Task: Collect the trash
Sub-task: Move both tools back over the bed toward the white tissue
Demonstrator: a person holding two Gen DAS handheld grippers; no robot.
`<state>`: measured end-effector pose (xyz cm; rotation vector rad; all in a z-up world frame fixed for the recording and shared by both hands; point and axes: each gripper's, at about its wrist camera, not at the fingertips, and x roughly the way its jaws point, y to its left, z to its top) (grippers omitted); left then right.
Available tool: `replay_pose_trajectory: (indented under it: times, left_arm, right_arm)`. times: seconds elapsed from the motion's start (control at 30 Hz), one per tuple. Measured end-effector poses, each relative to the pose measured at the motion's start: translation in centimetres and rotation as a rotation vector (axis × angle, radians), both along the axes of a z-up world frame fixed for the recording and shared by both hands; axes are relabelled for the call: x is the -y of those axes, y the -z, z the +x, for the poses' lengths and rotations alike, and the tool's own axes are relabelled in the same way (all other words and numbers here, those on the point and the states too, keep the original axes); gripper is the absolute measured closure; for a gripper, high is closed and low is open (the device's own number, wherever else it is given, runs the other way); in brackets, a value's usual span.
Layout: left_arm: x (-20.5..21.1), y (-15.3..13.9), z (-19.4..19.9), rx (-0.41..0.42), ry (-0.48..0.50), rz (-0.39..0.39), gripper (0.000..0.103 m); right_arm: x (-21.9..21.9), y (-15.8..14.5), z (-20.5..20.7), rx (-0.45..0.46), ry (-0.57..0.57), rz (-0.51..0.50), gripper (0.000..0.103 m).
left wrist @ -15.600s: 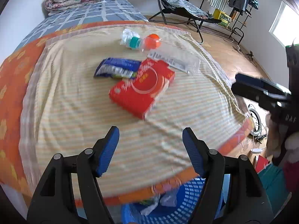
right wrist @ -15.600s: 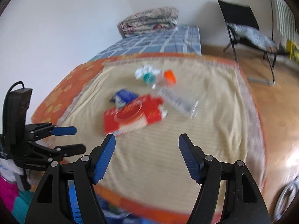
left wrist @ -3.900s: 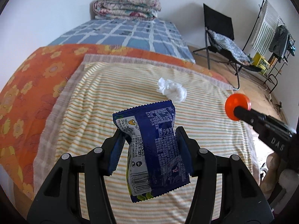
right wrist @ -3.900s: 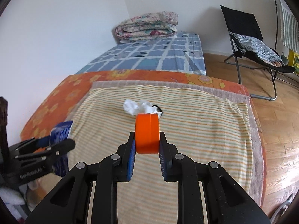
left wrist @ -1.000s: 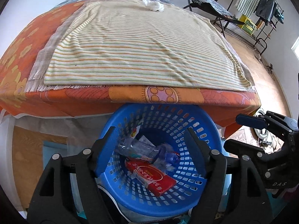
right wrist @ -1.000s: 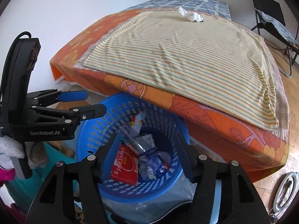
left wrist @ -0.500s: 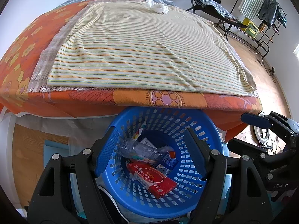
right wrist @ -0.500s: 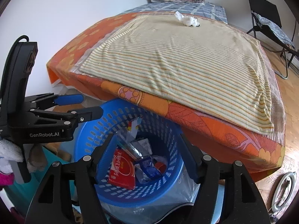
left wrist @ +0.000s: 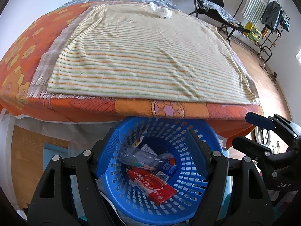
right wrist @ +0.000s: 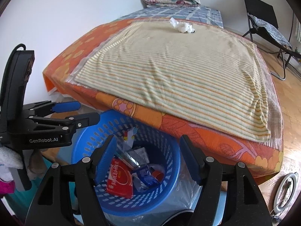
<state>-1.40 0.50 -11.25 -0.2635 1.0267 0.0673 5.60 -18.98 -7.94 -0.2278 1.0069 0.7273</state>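
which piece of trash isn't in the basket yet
The white crumpled tissue, alone at the bed's far end; the rest lies in the blue basket.

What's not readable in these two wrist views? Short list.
- Basket bottom: both views, covered by the red box and wrappers; anything under them is hidden.
- Orange cap: right wrist only, mostly behind the blue wrapper.
- Dark thing beside the tissue: right wrist, too small.
- Red box print: unreadable in both views.
- Floor under the bed: hidden by the bedspread.
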Motion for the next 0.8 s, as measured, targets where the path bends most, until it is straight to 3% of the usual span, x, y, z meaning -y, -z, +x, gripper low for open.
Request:
replay_pose_trajectory:
  times: [0.47,0.8]
  left_arm:
    - [-1.6,-4.1,4.3,0.078,-0.029,-0.033,0.027]
    - [-3.5,-6.9,12.1,0.128,-0.038,-0.045,0.027]
  right_arm:
    - [0.5,-3.7,3.8,0.051,0.091,0.112,0.033]
    - [1.4,-7.6,8.6,0.142,0.18,0.224,0.024]
